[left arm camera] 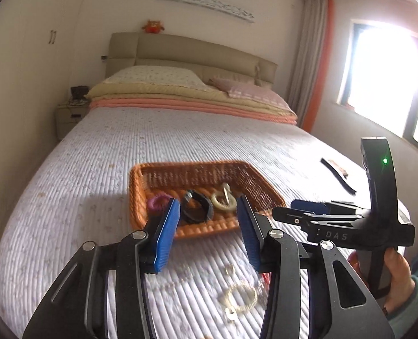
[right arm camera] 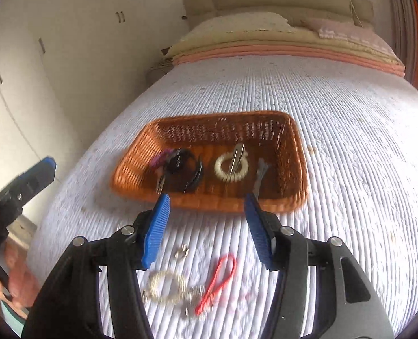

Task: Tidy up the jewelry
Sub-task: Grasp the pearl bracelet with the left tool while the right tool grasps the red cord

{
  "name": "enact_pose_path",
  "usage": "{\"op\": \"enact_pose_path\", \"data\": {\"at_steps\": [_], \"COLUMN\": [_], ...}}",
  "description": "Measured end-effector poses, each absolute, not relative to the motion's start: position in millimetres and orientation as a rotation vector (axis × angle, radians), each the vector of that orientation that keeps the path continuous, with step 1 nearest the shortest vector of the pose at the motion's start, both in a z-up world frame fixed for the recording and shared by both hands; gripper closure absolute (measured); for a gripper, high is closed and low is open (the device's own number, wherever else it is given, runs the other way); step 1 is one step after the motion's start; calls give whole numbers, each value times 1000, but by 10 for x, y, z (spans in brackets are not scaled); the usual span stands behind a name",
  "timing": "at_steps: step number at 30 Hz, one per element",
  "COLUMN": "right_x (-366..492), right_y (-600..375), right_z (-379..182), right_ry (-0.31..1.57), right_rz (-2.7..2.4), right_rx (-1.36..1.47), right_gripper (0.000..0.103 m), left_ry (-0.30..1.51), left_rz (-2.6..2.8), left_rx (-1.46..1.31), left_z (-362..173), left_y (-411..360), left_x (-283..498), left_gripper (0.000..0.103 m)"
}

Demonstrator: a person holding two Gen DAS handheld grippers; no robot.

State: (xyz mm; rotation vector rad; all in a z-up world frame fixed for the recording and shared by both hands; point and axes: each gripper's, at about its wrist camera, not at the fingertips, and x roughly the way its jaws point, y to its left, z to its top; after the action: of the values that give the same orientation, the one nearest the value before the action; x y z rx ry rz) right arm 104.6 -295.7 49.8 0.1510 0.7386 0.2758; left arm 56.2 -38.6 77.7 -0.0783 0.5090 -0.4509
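Observation:
An orange wicker basket (left arm camera: pixel 141 175) (right arm camera: pixel 296 147) rests on the white quilted bed. Inside lie a purple hair tie (left arm camera: pixel 159 201), a black band (left arm camera: pixel 197 212) (right arm camera: pixel 184 169), a cream beaded ring (left arm camera: pixel 223 202) (right arm camera: pixel 231 166) with a metal clip across it, and a grey clip (right arm camera: pixel 259 173). My left gripper (left arm camera: pixel 208 206) and my right gripper (right arm camera: pixel 207 200) both hang open and empty just in front of the basket. On the quilt near me lie a pearl bracelet (right arm camera: pixel 168 285) (left arm camera: pixel 241 295), small metal pieces (right arm camera: pixel 182 251) and a red loop (right arm camera: pixel 218 279).
Pillows and folded blankets (left arm camera: pixel 192 99) are stacked at the head of the bed. A dark strap (left arm camera: pixel 339 178) lies at the right edge of the quilt. White wardrobes (right arm camera: pixel 16 84) stand on the left, a bright window (left arm camera: pixel 387 79) on the right.

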Motion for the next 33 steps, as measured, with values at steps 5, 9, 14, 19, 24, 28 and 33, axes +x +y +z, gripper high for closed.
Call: {"op": "enact_pose_path", "data": {"at_steps": [5,9,14,19,24,28,33], "right_x": [716,661,716,820,931,1010,1061], "right_y": [-2899,-2931,-3002,-3088,-3084,-2981,-2763], "right_z": [298,83,-215,-486,-586,-584,-591], "right_ry": [757,801,853,891,893,894,893], "right_rz": [267,260,229,219,195,188,151], "right_rx": [118,142,175,253,287,257,130], "right_gripper": [60,65,67,68,68,68,68], "left_ry": [575,645,746,826,879,913,900], "left_rz": [-479,-501,-562,-579,-582,-563,-530], "left_rx": [-34,-41,-83,-95,-9,41,55], "left_z": [473,181,-128,-362,-521,-649,-674], "left_y": [-477,-498,-500,-552,-797,-924,-928], "left_x": [338,314,441,650,802,896,896], "left_gripper": [62,62,62,62,62,63,75]}}
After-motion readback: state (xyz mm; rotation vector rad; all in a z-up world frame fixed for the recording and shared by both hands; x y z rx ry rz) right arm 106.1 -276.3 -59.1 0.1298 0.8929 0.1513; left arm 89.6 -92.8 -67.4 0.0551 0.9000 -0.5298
